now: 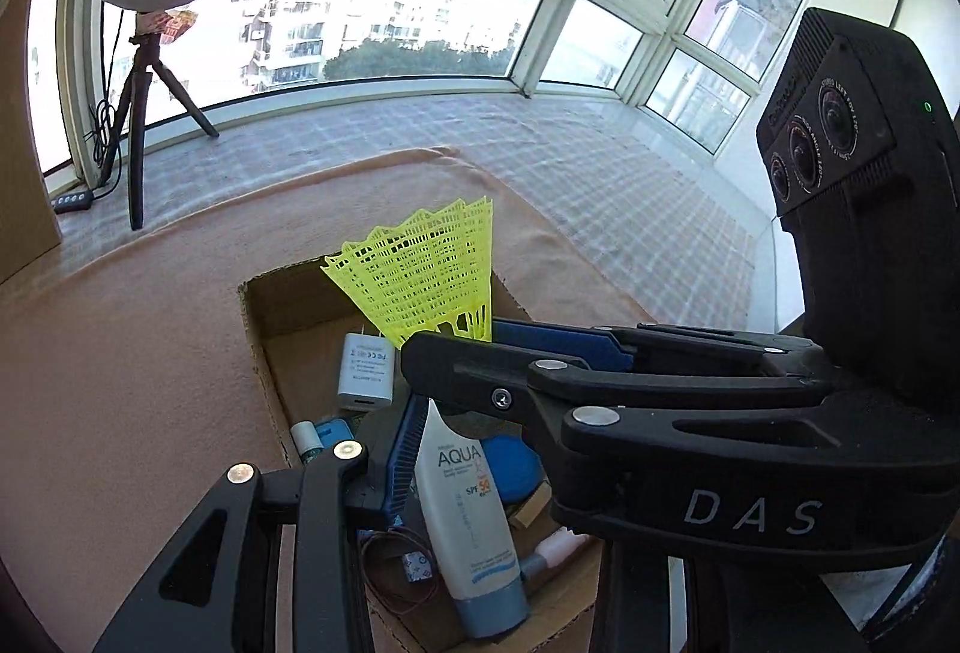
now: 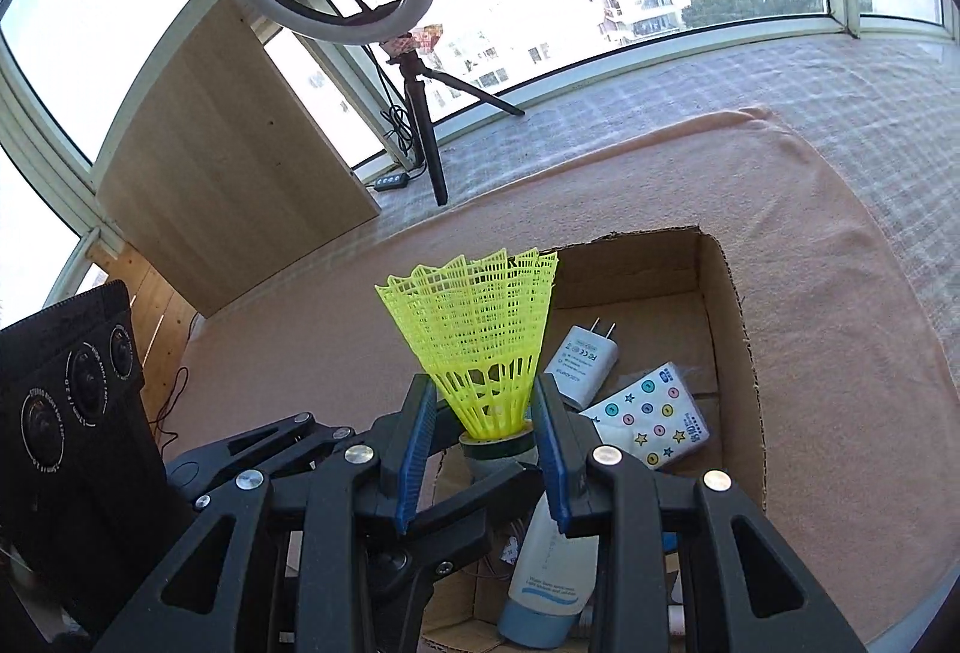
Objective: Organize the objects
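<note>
Yellow plastic mesh is filling the space just ahead of the right gripper (image 2: 483, 434): a shuttlecock (image 2: 480, 335) is standing between its two blue-padded fingers (image 2: 414, 449), skirt flaring up and away from them, long axis running roughly along the finger direction and tilting slightly toward the far side. The cork base is sitting low between the pads, and a black finger of the left gripper (image 1: 420, 395), crossing in from the left, appears to be pressing under or against that base. Whether the right fingers are actually clamping the cork or only flanking it, I cannot tell; a narrow gap seems to be showing on each side. The left fingers are standing spread, grasping nothing that I can see, with a sunscreen tube (image 1: 468, 521) lying just beyond them. All of this is hanging over an open cardboard box (image 2: 738, 353) resting on a peach cloth (image 2: 840, 383) over the tabletop. Beyond and to the right of the right fingers, inside the box, a white charger (image 2: 579, 362) and a patterned tissue pack (image 2: 651, 428) are lying on its floor. Judgement: the right hand is the nearer one and is carrying the placing step; the shuttlecock is already directly above the box, so the coming move turns on lowering along that upright axis and letting go without the light skirt tipping sideways onto the charger.
</note>
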{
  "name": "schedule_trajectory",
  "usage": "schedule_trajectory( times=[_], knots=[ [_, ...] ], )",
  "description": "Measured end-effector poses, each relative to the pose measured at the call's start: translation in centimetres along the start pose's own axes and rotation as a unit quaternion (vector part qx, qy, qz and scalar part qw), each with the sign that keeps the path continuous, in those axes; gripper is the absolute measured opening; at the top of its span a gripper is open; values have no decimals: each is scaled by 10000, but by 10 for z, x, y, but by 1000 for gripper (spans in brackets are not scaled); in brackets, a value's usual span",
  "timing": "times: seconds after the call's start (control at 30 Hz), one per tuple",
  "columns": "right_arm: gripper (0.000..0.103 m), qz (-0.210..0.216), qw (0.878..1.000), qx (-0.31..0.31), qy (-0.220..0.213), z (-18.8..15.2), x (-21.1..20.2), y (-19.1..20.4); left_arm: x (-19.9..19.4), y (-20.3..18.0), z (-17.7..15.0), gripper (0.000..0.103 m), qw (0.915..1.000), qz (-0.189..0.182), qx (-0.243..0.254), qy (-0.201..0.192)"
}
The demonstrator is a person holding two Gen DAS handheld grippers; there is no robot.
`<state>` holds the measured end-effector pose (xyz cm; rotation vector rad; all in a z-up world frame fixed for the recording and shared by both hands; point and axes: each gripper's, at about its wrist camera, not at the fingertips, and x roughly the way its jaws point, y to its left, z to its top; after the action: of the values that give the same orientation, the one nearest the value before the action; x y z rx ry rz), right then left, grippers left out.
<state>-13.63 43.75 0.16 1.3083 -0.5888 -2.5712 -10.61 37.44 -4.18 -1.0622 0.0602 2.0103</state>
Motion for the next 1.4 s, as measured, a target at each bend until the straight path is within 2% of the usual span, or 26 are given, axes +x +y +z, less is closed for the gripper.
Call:
schedule_trajectory(
  times=[0.33, 0.37, 0.4, 0.47, 0.53, 0.77, 1.0, 1.27, 1.4],
  knots=[
    [30, -86, 9999, -49, -79, 12, -3, -20, 22, -5, 18, 40, 10000, -59, 18, 1],
    [31, -103, 9999, -94, -93, 13, -4, -20, 22, -6, 18, 47, 10000, -84, 16, -9],
    [33, -125, 9998, -150, -101, 14, -4, -20, 23, -6, 19, 65, 10000, -83, 15, 16],
    [65, -290, 9993, -219, -121, 15, -3, -21, 27, -7, 19, 80, 9998, 161, 43, 68],
    [73, -464, 9984, -178, -263, 15, -6, -26, 31, -6, 18, 81, 9995, 280, 71, 129],
    [73, -486, 9983, 187, -277, 16, -5, -44, 33, 5, 18, 81, 9993, 345, -28, 154],
    [73, -510, 9977, 273, -351, 14, -11, -44, 22, 11, 13, 81, 9989, 429, -65, 164],
    [73, -486, 9976, 249, -418, 7, -16, -28, -9, 30, -1, 81, 9972, 718, -141, 127],
    [73, -427, 9980, 171, -429, 1, -18, -13, -32, 47, -11, 81, 9948, 985, -235, 106]
  ],
)
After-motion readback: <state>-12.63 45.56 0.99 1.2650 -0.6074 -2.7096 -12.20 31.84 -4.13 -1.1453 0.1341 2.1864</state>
